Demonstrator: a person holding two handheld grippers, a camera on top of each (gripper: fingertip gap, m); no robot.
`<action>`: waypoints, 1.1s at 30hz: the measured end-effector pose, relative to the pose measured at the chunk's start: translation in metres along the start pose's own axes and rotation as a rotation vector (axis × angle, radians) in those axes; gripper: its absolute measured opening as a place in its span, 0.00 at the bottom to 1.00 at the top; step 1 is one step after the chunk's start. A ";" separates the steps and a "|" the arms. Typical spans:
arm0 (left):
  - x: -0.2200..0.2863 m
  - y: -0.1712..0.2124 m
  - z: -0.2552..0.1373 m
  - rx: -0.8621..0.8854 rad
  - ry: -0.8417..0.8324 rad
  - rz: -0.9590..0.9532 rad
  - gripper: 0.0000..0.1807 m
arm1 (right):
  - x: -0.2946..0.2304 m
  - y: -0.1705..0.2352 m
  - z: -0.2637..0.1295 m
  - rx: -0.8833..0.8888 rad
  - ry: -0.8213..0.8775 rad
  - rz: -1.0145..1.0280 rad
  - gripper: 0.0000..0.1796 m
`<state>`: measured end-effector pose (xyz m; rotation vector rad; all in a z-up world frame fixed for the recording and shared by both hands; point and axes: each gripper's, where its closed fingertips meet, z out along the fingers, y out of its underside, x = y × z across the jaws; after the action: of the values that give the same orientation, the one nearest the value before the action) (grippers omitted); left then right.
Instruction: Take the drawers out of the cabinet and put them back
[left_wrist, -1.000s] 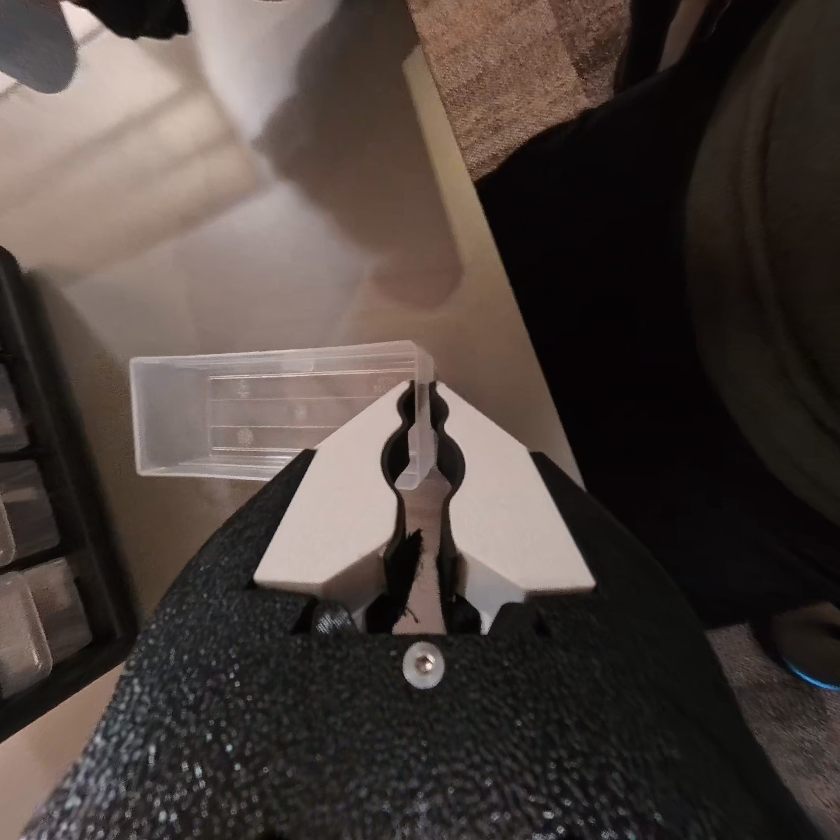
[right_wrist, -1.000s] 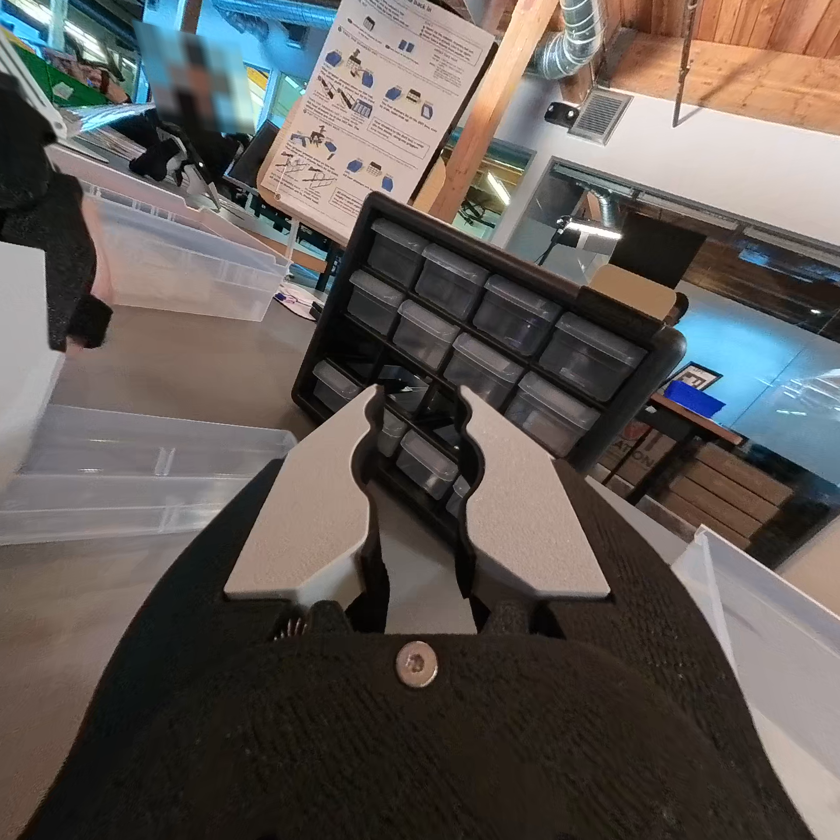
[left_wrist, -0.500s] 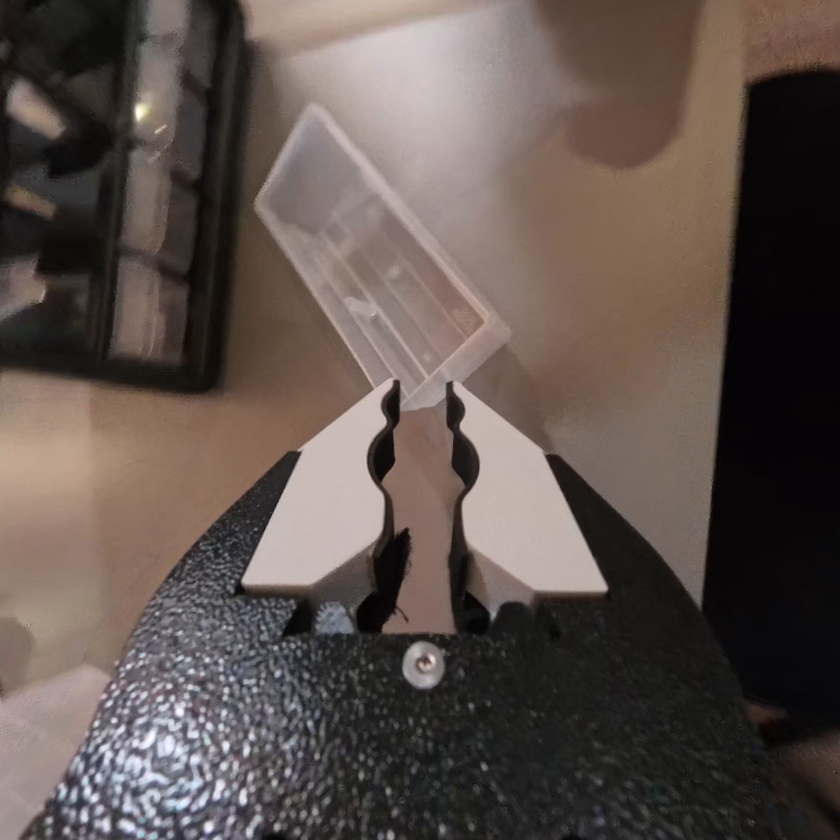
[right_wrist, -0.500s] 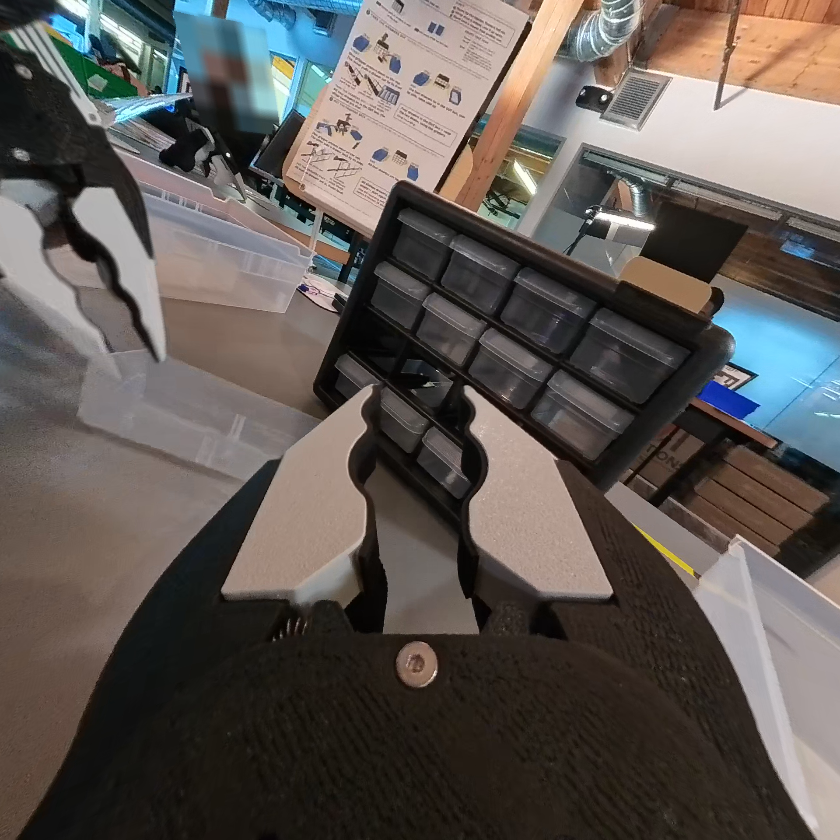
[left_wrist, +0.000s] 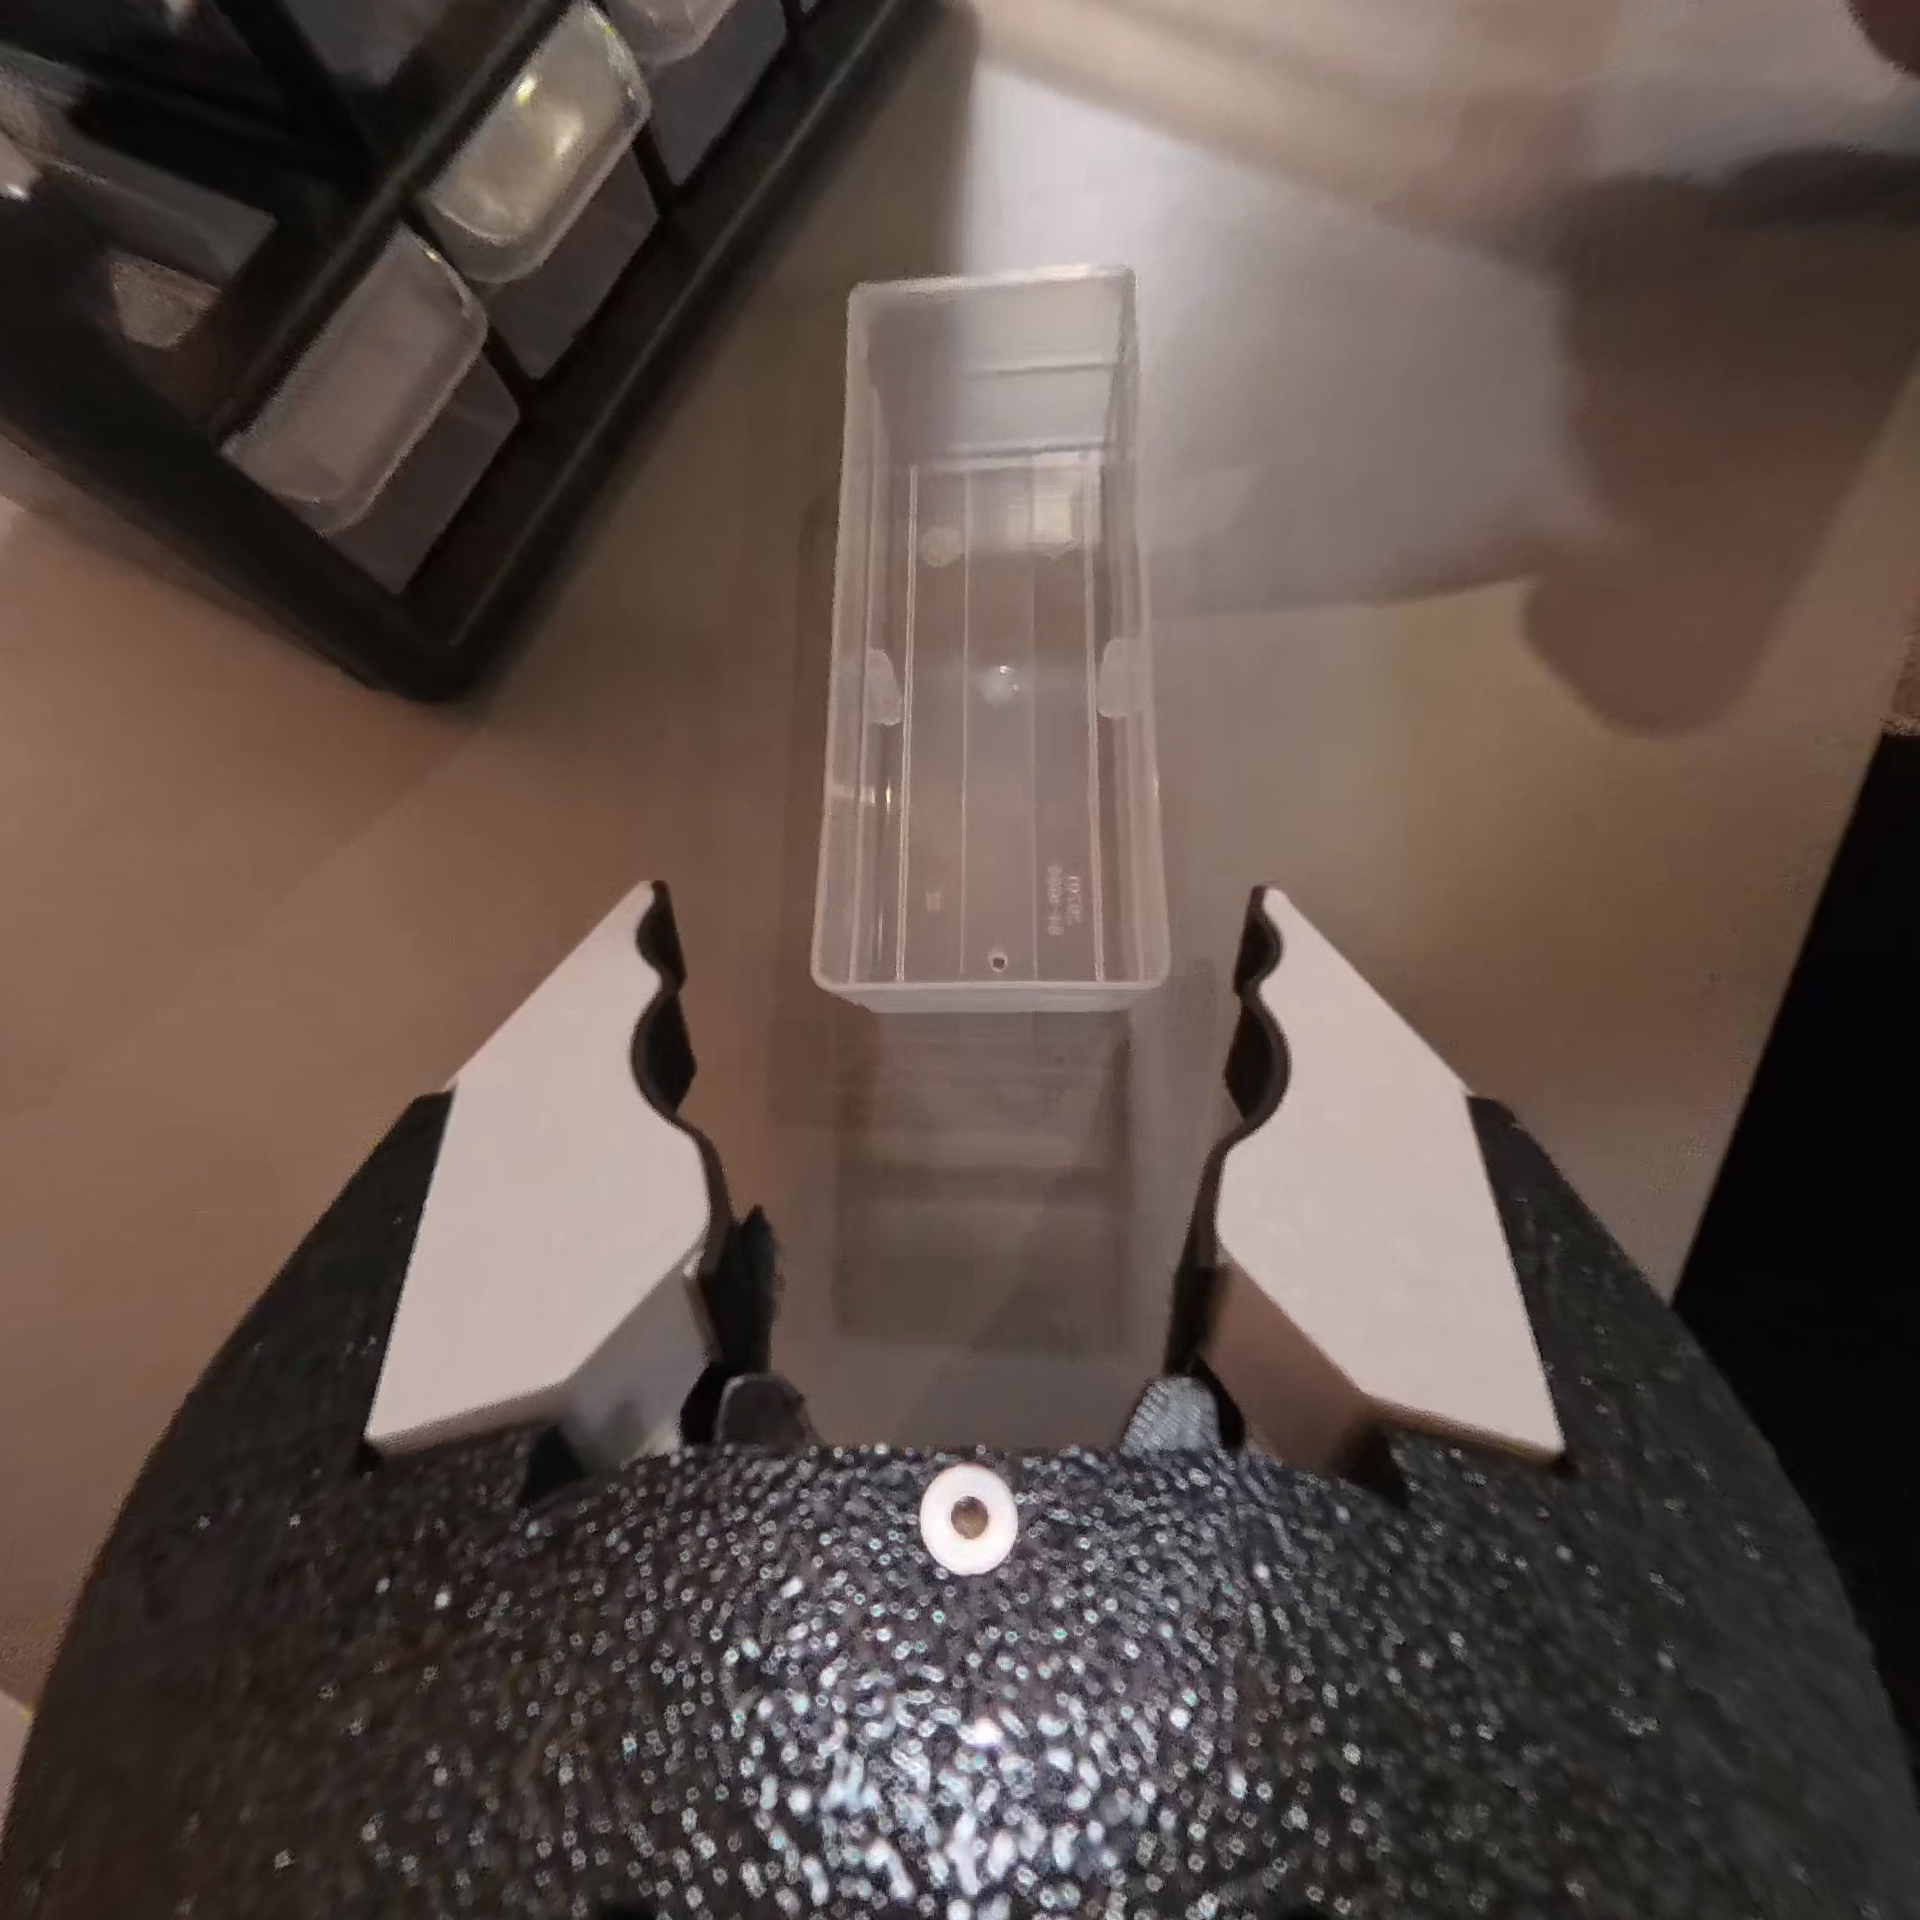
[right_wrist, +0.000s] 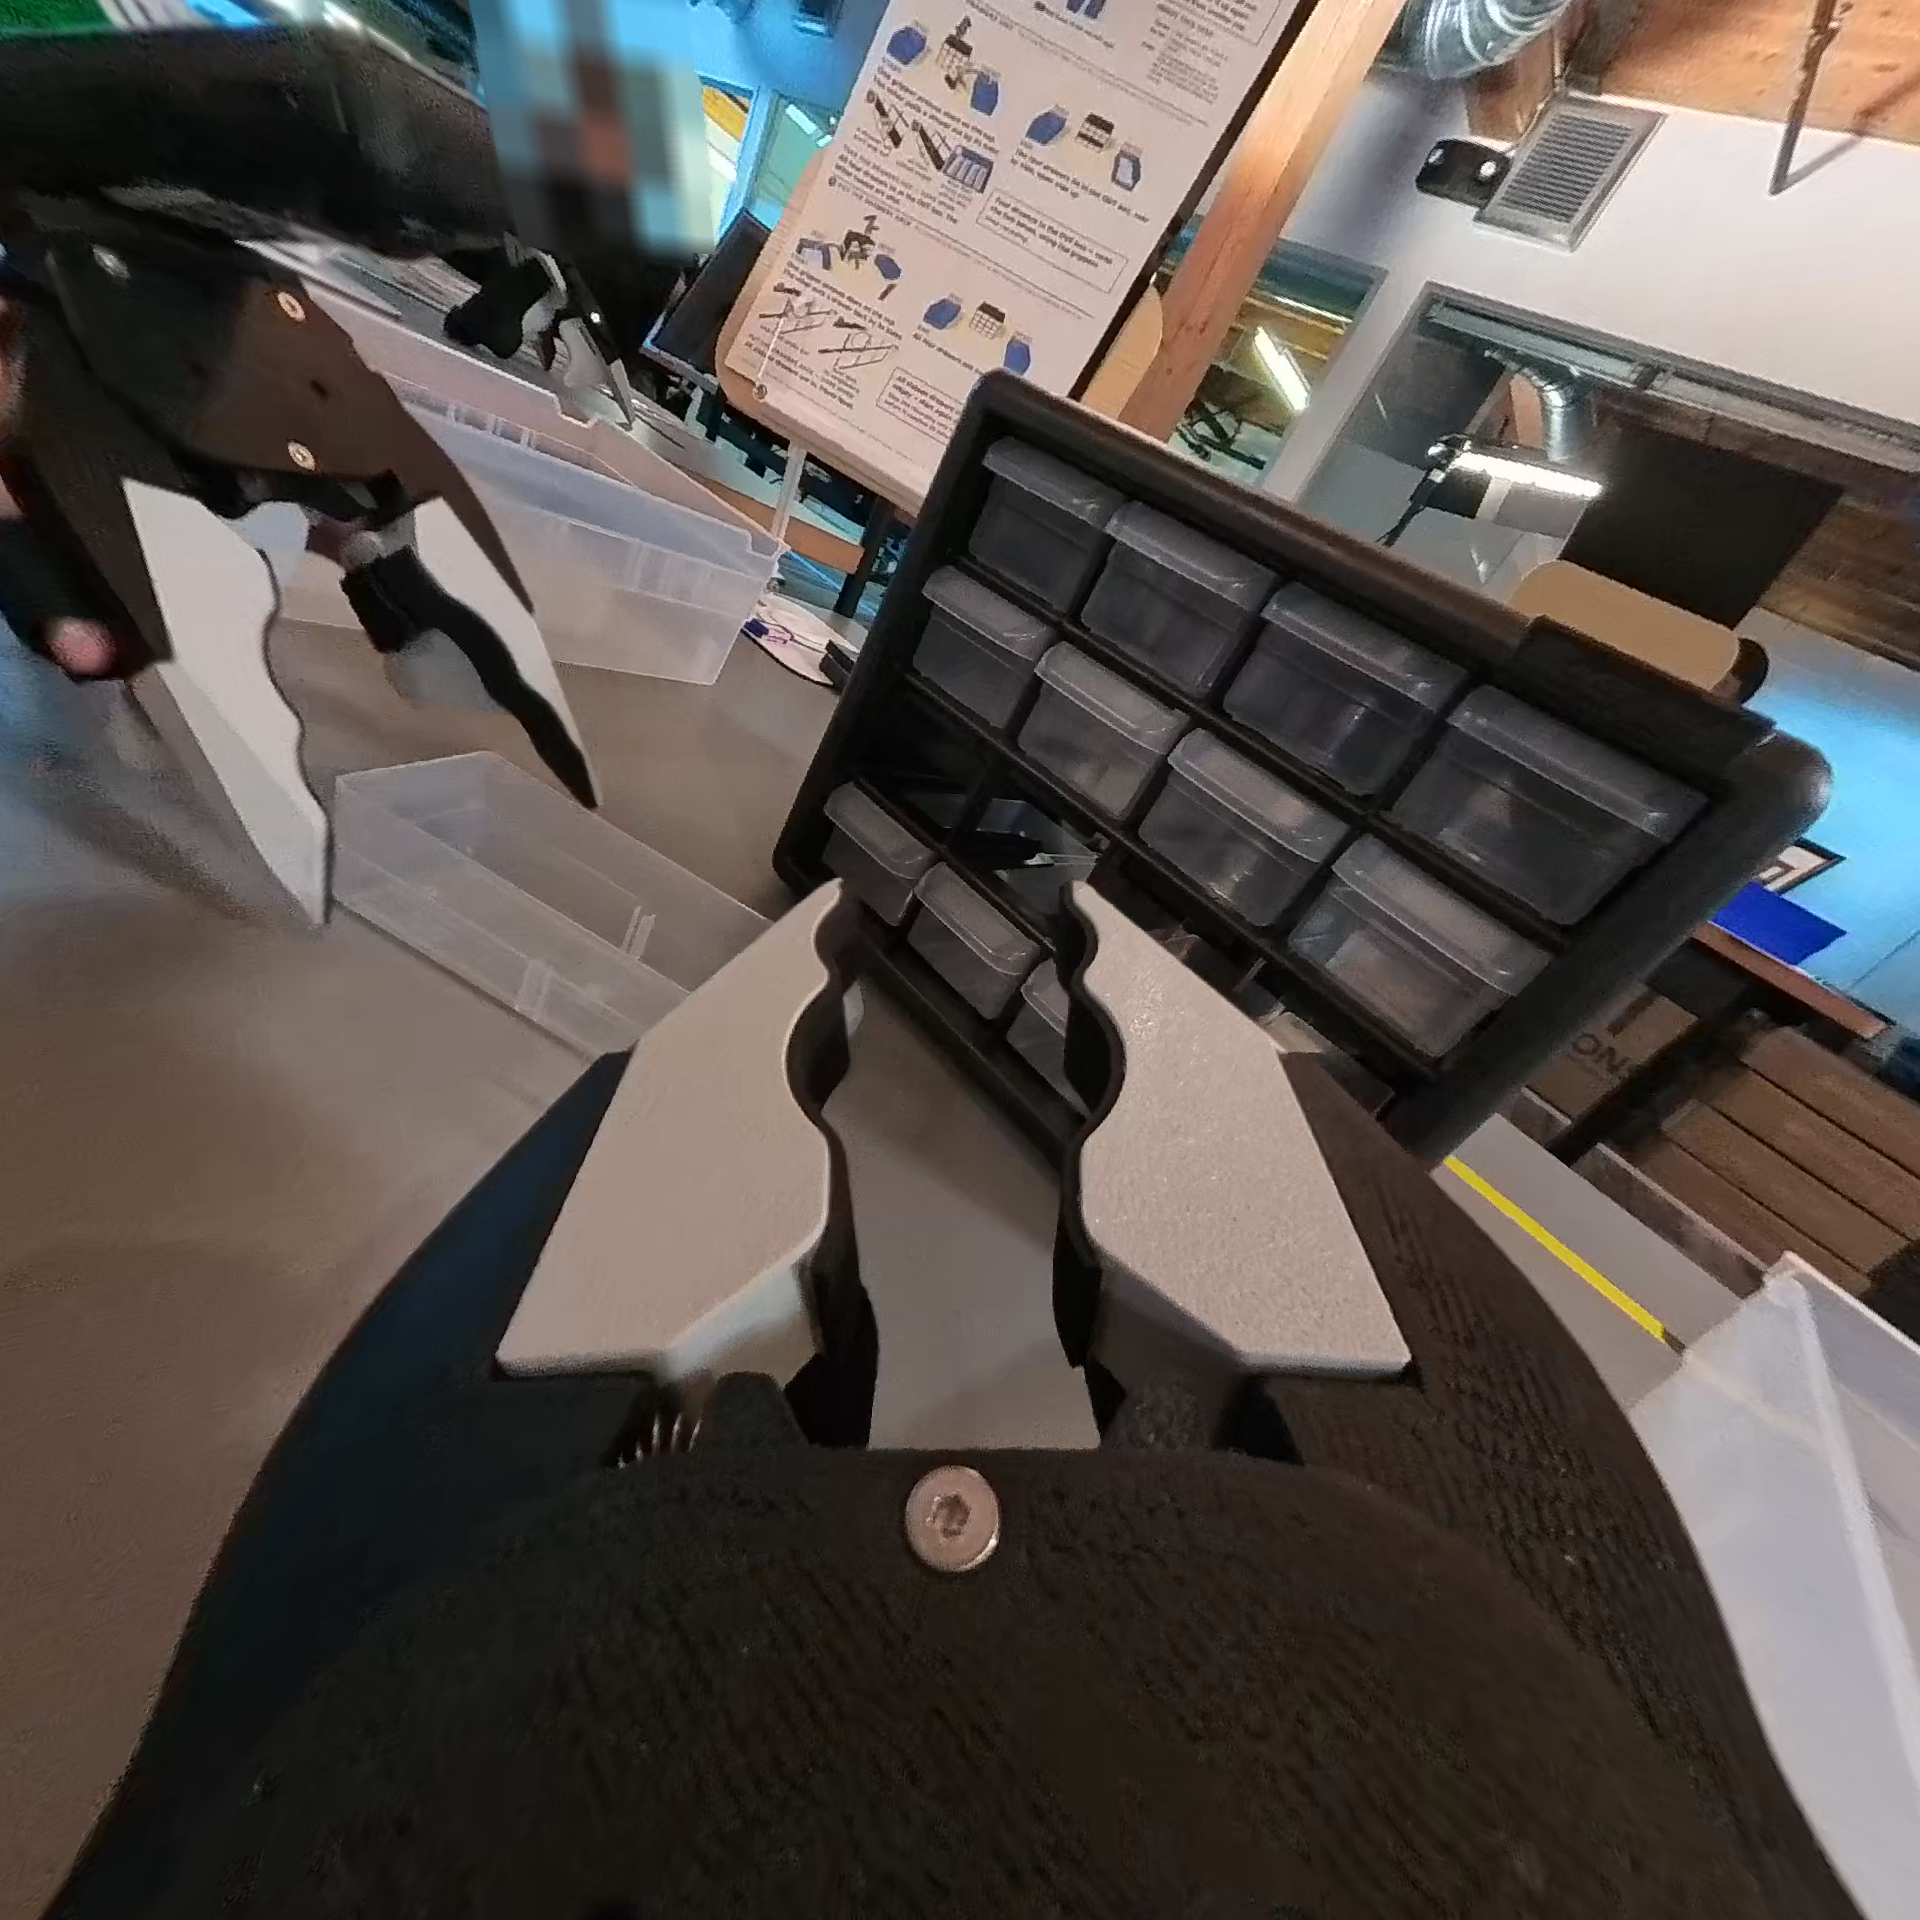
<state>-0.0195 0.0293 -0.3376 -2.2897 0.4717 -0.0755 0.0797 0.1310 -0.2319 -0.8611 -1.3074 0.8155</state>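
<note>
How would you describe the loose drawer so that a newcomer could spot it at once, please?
Find the black cabinet of small drawers on the grey table. Just beside it, a clear drawer lies flat on the tabletop, below the open left gripper. Unlike its neighbours, it is outside the cabinet, open side up and empty.

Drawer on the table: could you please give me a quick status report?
Left gripper open, above the clear drawer. Right gripper open, empty. Drawer lies on table beside cabinet. Nothing in the way.

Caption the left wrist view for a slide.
Open left tool above a clear drawer on the table, beside the black cabinet.
</note>
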 end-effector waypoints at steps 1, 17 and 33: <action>0.000 0.001 0.002 -0.008 -0.006 0.007 0.55 | -0.002 0.001 0.001 -0.001 -0.012 0.007 0.22; 0.001 -0.026 -0.017 0.228 0.083 0.012 0.35 | -0.044 0.033 0.002 -0.141 -0.288 -0.346 0.50; 0.013 -0.043 -0.036 0.406 0.328 -0.198 0.35 | -0.085 0.055 0.024 -0.189 -0.418 -0.535 0.40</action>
<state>-0.0013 0.0262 -0.2829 -1.9185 0.3536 -0.5977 0.0472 0.0832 -0.3181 -0.4512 -1.9005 0.4589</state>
